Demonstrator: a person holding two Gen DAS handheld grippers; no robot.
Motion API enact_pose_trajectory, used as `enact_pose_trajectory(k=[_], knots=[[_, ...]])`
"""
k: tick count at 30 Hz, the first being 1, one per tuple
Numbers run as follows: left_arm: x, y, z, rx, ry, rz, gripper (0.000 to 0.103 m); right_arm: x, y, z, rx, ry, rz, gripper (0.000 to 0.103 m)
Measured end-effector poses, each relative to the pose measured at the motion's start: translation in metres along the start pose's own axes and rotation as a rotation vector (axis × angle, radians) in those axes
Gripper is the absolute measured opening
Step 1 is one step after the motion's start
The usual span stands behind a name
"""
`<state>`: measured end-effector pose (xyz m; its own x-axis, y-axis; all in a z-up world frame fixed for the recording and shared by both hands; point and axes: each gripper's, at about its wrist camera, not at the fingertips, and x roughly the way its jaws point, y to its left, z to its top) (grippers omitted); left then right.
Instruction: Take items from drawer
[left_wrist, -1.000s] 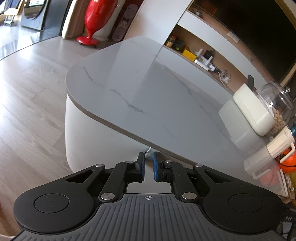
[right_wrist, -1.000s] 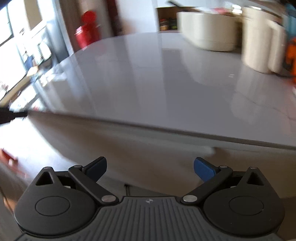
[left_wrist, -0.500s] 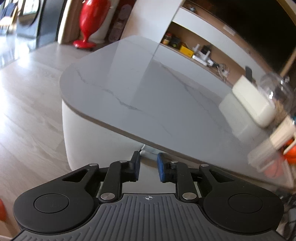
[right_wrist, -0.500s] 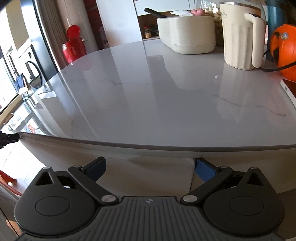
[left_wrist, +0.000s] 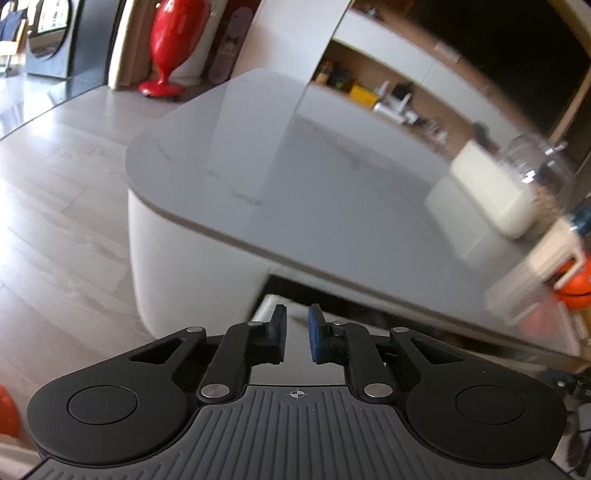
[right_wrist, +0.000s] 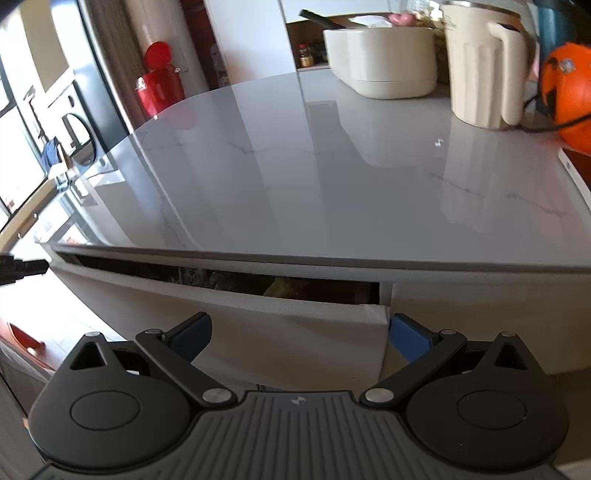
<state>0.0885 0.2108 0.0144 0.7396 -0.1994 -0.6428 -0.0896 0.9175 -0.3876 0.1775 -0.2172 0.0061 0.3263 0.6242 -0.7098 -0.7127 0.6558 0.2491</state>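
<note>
Drawer (right_wrist: 258, 325) sat slightly pulled out beneath the grey bench (right_wrist: 332, 166) top. Left tongs (left_wrist: 296, 338), having just narrowed, were nearly clenched on nothing; right tongs (right_wrist: 299, 332) stood released before the drawer front.

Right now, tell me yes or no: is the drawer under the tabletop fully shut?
No, the drawer front stands out from the cabinet, leaving a dark gap below the tabletop.
</note>
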Motion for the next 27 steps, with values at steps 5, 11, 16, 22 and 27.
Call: enact_pose_trajectory(k=[5,11,16,22,27], knots=[[-0.01,-0.035,-0.008,0.056,-0.082,0.059,0.015,-0.015,0.024,0.005,0.077,-0.08,-0.024,0.101],[0.005,-0.089,-0.02,0.144,-0.074,0.013,0.015,0.03,0.077,0.013,0.014,-0.042,-0.183,0.101],[0.014,-0.123,-0.03,0.287,-0.069,-0.005,0.016,0.042,0.094,0.009,-0.034,-0.053,-0.237,0.102],[0.047,-0.131,-0.03,0.315,0.022,0.009,0.016,0.035,0.09,0.01,-0.069,0.005,-0.187,0.102],[0.064,-0.127,-0.044,0.335,0.102,0.044,0.016,0.027,0.093,-0.005,-0.072,-0.021,-0.182,0.102]])
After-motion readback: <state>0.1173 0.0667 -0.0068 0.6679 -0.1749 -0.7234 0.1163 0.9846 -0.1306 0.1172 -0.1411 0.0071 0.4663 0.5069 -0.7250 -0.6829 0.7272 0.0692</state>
